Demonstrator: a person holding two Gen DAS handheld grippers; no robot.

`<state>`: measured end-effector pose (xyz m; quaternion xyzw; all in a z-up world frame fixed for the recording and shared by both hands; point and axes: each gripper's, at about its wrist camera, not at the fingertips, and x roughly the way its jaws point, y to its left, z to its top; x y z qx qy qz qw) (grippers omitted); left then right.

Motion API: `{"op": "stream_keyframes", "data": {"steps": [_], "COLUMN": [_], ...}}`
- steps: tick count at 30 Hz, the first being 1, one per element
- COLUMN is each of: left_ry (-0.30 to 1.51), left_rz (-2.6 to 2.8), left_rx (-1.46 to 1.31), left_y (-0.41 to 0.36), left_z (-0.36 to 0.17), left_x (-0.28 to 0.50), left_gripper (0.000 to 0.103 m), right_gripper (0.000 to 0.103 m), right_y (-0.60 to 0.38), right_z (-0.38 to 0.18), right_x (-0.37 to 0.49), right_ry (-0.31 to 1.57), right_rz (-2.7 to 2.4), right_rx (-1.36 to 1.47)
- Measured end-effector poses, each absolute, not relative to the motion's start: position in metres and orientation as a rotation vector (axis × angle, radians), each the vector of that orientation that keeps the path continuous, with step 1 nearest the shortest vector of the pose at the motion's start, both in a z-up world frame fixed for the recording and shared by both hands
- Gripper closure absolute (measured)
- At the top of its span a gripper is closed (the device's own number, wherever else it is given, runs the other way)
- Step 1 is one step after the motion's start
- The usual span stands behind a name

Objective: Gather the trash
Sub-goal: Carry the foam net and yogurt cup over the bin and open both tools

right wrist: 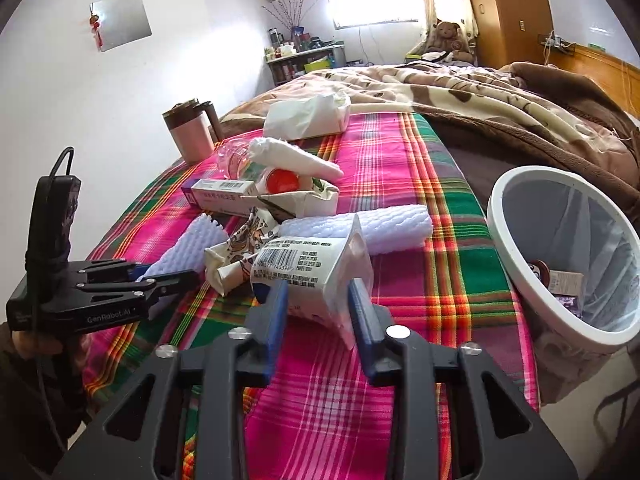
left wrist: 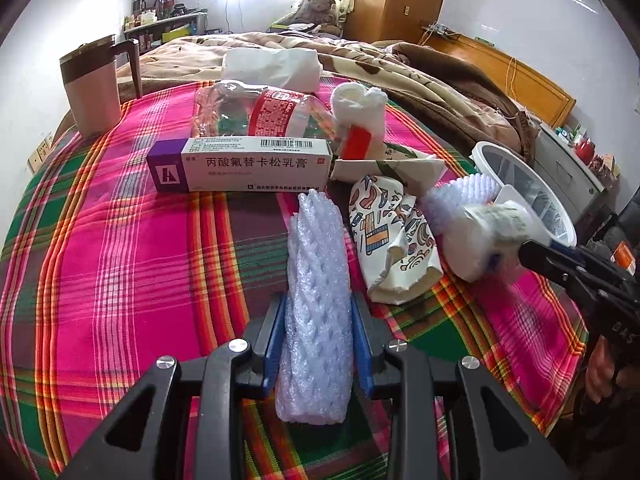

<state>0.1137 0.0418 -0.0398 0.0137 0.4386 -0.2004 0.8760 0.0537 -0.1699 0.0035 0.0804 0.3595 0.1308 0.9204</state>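
On a bright pink, green and orange plaid cloth (left wrist: 132, 248) strewn with litter, the left gripper (left wrist: 318, 332) pinches a white foam-mesh sleeve (left wrist: 316, 280) between its blue pads, while the right gripper (right wrist: 318, 304) squeezes a crumpled white plastic cup with a barcode label (right wrist: 312, 272). The white round waste bin lined with a thin bag (right wrist: 520, 280) sits just off the cloth's edge on the right gripper's side, a few scraps already inside. Both pieces look light and squashy, so lifting them clear of the neighbouring printed paper wrapper (left wrist: 390, 240) before swinging over the bin seems wise, releasing only once well above its mouth
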Motion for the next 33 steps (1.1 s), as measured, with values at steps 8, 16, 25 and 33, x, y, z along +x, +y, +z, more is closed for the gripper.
{"op": "stream_keyframes", "data": {"steps": [8, 16, 25, 33], "left_ry": [0.878, 0.834, 0.788, 0.742], "left_rz": [-0.412, -0.429, -0.46, -0.498], "left_rx": [0.001, 0.008, 0.02, 0.036], "left_y": [0.042, 0.032, 0.008, -0.024], "left_z": [-0.031, -0.014, 0.009, 0.025], "left_x": [0.105, 0.096, 0.09, 0.094], "left_gripper": [0.071, 0.071, 0.071, 0.071], "right_gripper": [0.093, 0.093, 0.093, 0.093], "right_y": [-0.173, -0.182, -0.203, -0.232], "right_z": [0.007, 0.017, 0.034, 0.044], "right_x": [0.048, 0.042, 0.035, 0.034], "right_ry": [0.707, 0.665, 0.606, 0.569], "right_rz": [0.262, 0.256, 0.221, 0.155], "right_rx": [0.161, 0.185, 0.206, 0.217]}}
